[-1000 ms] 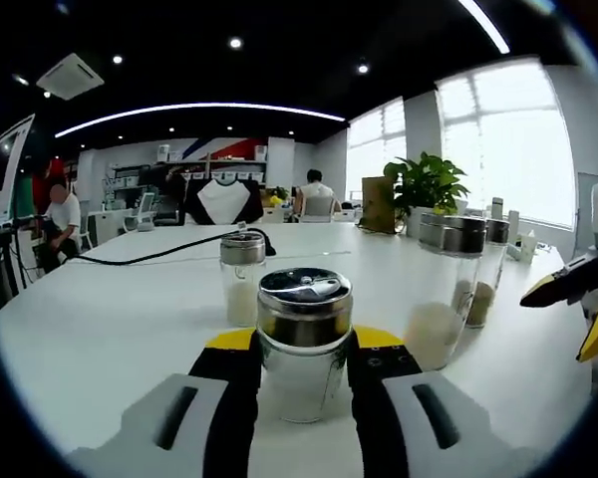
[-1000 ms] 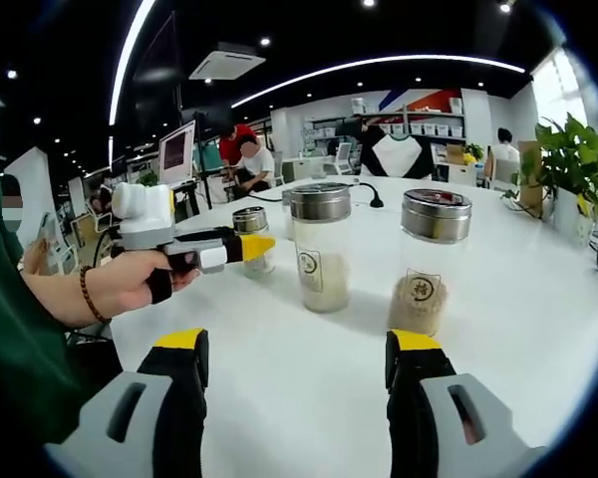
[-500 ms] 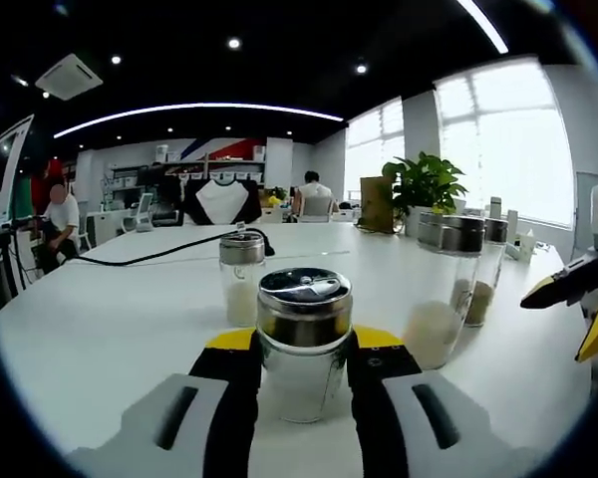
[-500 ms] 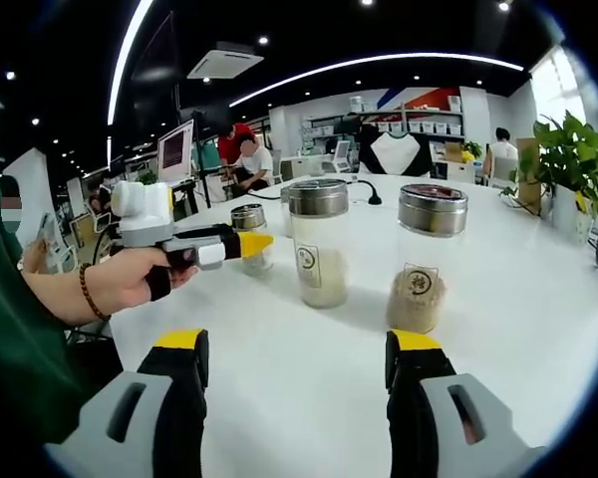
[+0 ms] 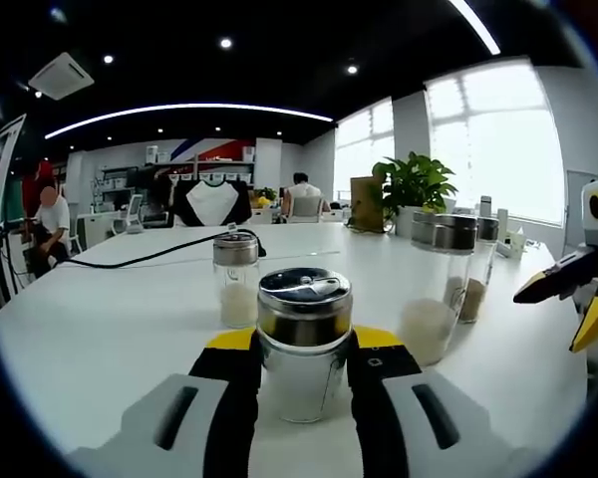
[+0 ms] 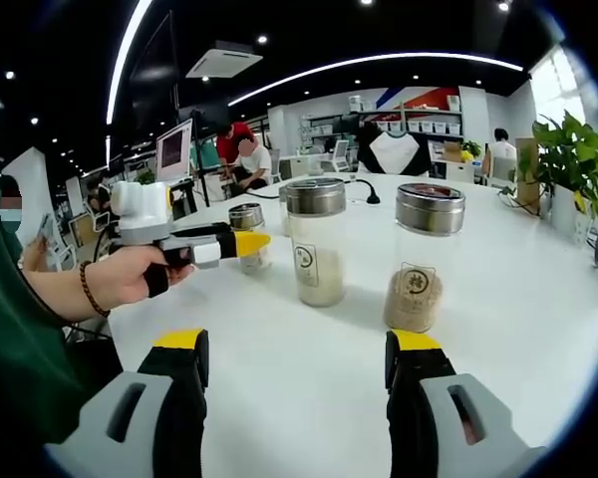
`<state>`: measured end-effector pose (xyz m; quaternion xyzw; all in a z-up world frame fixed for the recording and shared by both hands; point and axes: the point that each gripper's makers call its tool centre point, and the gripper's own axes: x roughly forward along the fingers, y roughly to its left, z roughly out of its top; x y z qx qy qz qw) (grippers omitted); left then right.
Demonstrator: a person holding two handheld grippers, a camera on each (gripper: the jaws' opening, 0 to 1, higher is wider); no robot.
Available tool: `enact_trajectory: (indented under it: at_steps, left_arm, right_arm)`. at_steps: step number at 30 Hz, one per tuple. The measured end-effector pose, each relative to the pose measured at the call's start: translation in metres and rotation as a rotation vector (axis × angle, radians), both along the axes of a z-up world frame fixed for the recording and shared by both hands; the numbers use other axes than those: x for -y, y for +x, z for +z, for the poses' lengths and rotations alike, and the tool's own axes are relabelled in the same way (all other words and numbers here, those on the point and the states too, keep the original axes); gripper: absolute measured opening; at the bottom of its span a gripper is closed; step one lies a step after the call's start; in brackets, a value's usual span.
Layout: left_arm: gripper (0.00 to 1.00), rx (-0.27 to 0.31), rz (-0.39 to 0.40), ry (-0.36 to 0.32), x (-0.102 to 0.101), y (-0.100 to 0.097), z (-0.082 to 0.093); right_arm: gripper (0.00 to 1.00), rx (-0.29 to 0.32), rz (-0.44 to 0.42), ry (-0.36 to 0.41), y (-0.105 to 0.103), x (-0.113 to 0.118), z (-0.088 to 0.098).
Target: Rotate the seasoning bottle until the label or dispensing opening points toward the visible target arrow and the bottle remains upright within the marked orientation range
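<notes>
Since the earlier frames we see almost no change: the left gripper (image 5: pixel 303 373) remains clamped on the bottle (image 5: pixel 303 339), and the background has shifted only slightly with the camera. In the left gripper view, the bottle stands upright on the white table (image 5: pixel 110 319) between the two yellow-tipped jaws, which press its glass sides; its metal lid faces us, tilted a little. Ahead of the gripper and slightly to its left stands a small shaker (image 5: pixel 236 279), with a black cable (image 5: pixel 149 256) beyond it. To the right of the jaws stand two taller jars (image 5: pixel 439 299), close together. In the right gripper view, we note the right gripper (image 6: pixel 295 378) with its jaws spread wide, gripping nothing, above bare table. Ahead of it stand a pale-filled jar (image 6: pixel 316 242) and a brown-filled jar (image 6: pixel 424 257), apart from each other. To its left, a hand (image 6: pixel 130 279) holds the left gripper.
</notes>
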<state>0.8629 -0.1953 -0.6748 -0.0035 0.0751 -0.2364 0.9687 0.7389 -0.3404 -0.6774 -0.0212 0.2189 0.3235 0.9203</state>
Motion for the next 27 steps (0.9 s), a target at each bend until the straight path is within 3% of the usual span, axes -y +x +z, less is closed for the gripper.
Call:
enact_trajectory:
  at_steps: [14,18,27]
  left_arm:
    - [0.35,0.018,-0.121,-0.011,0.0017,-0.0018,-0.0002]
    - [0.35,0.026,-0.198,-0.018,0.0064,-0.0041,0.0000]
    - [0.35,0.024,-0.292,-0.019,0.0091,-0.0073,0.0003]
  right_arm:
    - [0.73,0.007,0.003,-0.006,0.0042,-0.0001,0.0025]
    - [0.73,0.005,0.002,-0.008,0.0039,0.0006,0.0017]
    - [0.73,0.000,-0.002,-0.012,0.0022,0.0020,-0.0001]
